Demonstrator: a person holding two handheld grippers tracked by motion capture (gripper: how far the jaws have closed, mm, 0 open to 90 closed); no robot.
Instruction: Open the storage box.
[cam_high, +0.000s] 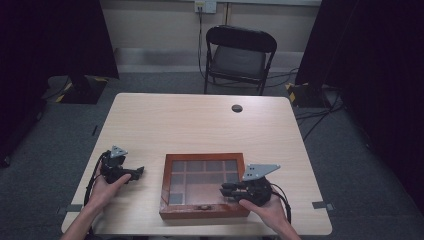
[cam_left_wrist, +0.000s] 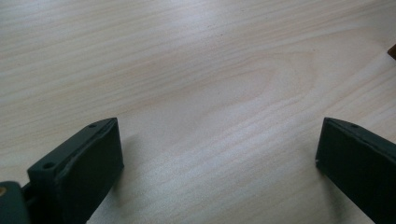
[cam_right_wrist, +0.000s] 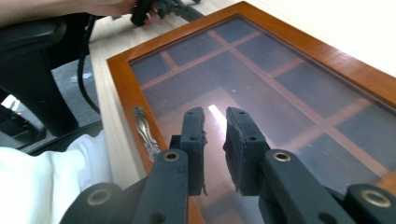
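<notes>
A shallow wooden box (cam_high: 202, 159) with a glass lid over several compartments sits near the table's front edge, its metal handle (cam_high: 204, 206) facing the person. My right gripper (cam_high: 223, 190) hovers low over the lid's right front part and points left. In the right gripper view its jaws (cam_right_wrist: 215, 114) stand almost together with nothing between them, above the glass, and the handle (cam_right_wrist: 144, 130) lies to their left on the box frame (cam_right_wrist: 327, 51). My left gripper (cam_high: 140, 171) rests left of the box, open wide over bare table (cam_left_wrist: 219, 135).
The light wooden table (cam_high: 200, 125) has a round cable hole (cam_high: 237, 108) at the back. A black folding chair (cam_high: 240, 55) stands behind it. Dark curtains flank the room. A white sleeve (cam_right_wrist: 46, 182) shows at the lower left of the right gripper view.
</notes>
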